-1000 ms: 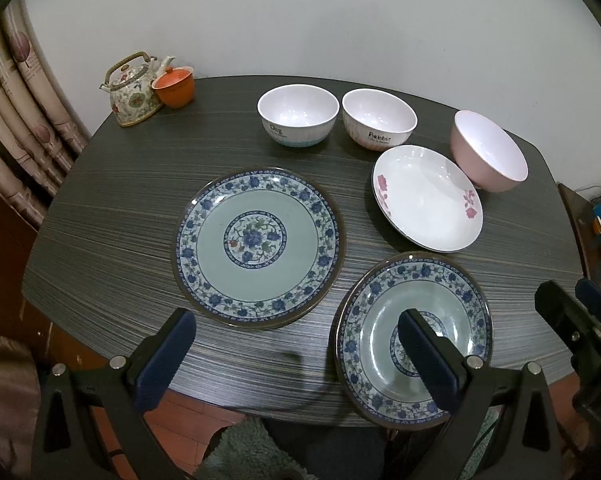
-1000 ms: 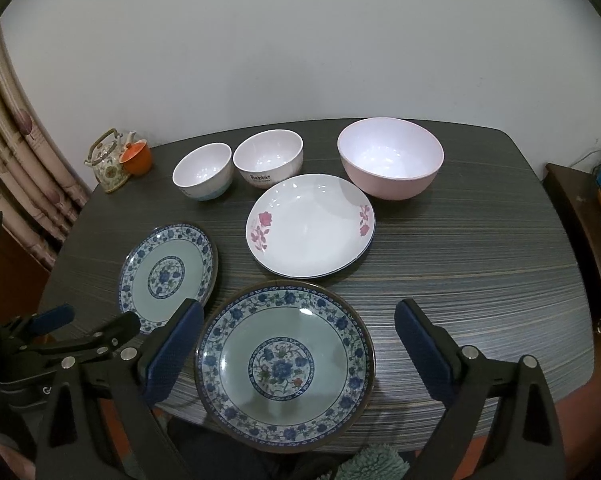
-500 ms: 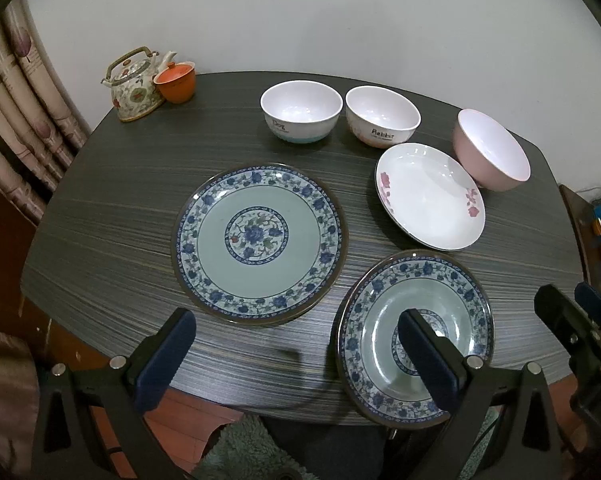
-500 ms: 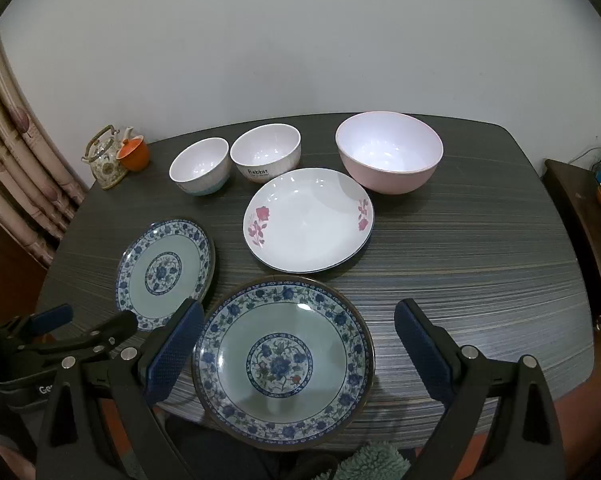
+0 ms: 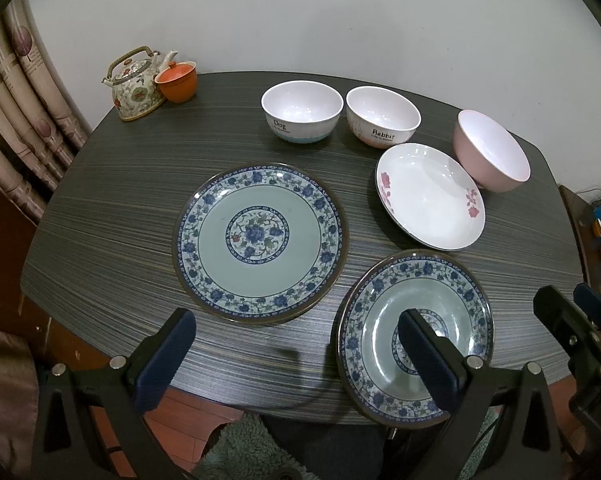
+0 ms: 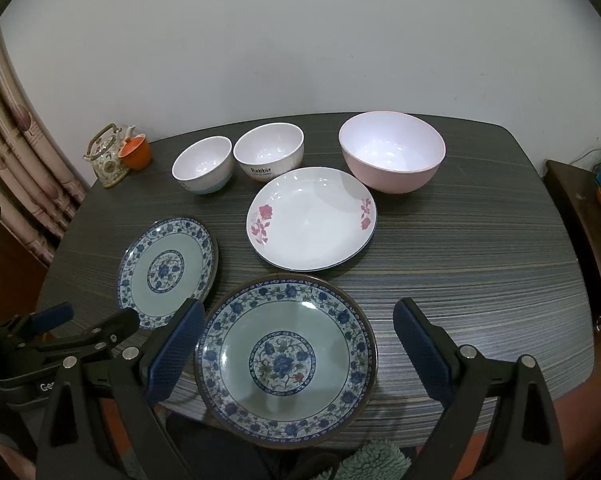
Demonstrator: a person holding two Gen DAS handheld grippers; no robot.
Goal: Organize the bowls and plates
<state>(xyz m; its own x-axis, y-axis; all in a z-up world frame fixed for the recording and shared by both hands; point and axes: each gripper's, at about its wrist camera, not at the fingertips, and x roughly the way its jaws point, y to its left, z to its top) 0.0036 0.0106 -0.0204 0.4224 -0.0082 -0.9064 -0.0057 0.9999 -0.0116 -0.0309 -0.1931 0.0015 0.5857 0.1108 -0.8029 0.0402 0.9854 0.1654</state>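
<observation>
On the dark table [image 5: 112, 184] lie a flat blue-patterned plate [image 5: 260, 238] [image 6: 166, 270], a deeper blue-patterned plate [image 5: 384, 338] [image 6: 286, 366] at the near edge, and a white plate with pink flowers [image 5: 430, 196] [image 6: 312, 218]. Behind stand a "Dog" bowl [image 5: 302, 112] [image 6: 202, 164], a "Rabbit" bowl [image 5: 382, 116] [image 6: 268, 152] and a big pink bowl [image 5: 490, 150] [image 6: 392, 152]. My left gripper [image 5: 296, 346] is open above the near edge between the two blue plates. My right gripper [image 6: 296, 338] is open over the deeper blue plate. Both are empty.
A floral teapot [image 5: 134, 84] [image 6: 106, 156] and an orange cup [image 5: 176, 82] [image 6: 136, 152] stand at the far left corner. Curtains [image 5: 16, 128] hang at the left. A dark side cabinet [image 6: 580, 216] stands at the right. A wall runs behind the table.
Both views have drawn back and risen a little, so the dishes sit slightly farther away. No dish has moved and both grippers stay open.
</observation>
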